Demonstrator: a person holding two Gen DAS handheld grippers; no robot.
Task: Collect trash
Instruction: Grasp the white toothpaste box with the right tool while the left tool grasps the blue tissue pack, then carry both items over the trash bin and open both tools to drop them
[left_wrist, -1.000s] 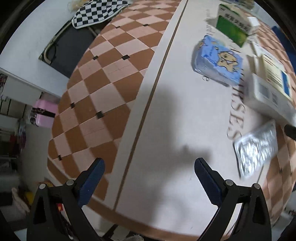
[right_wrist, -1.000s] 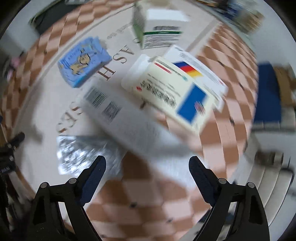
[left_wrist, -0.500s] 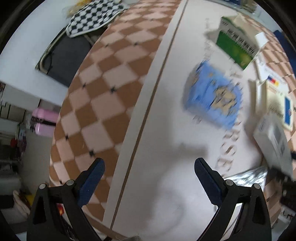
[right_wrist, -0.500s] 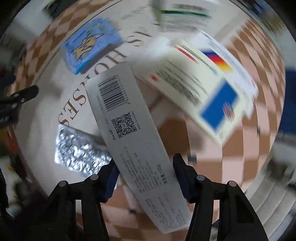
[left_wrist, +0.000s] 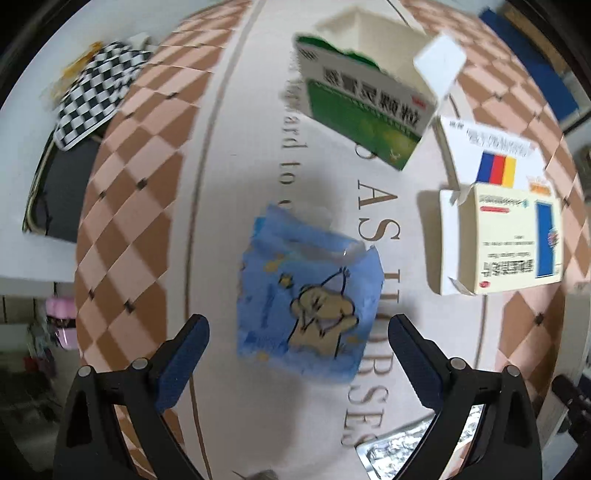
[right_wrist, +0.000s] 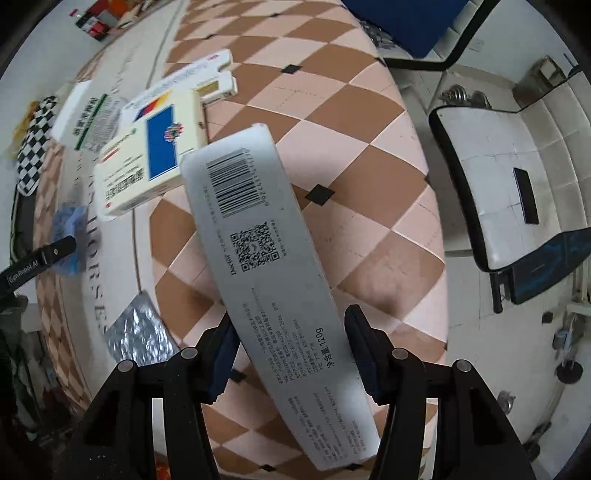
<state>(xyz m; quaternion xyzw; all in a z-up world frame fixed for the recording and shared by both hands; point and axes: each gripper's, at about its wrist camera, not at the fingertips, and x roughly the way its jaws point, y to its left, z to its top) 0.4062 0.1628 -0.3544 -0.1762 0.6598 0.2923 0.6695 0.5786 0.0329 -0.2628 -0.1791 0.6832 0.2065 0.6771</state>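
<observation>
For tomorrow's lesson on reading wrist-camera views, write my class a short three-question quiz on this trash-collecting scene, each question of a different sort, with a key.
1. True or false: the right gripper is shut on the long grey box.
2. What lies between the open jaws of the left gripper? A) silver blister pack B) blue tissue packet C) green medicine box
3. Fill in: the grey box shows a barcode and a ___ code.

Key
1. True; its jaws clamp the box's sides.
2. B, the blue tissue packet; the silver blister pack and the green medicine box lie elsewhere on the checkered tablecloth.
3. QR
</observation>
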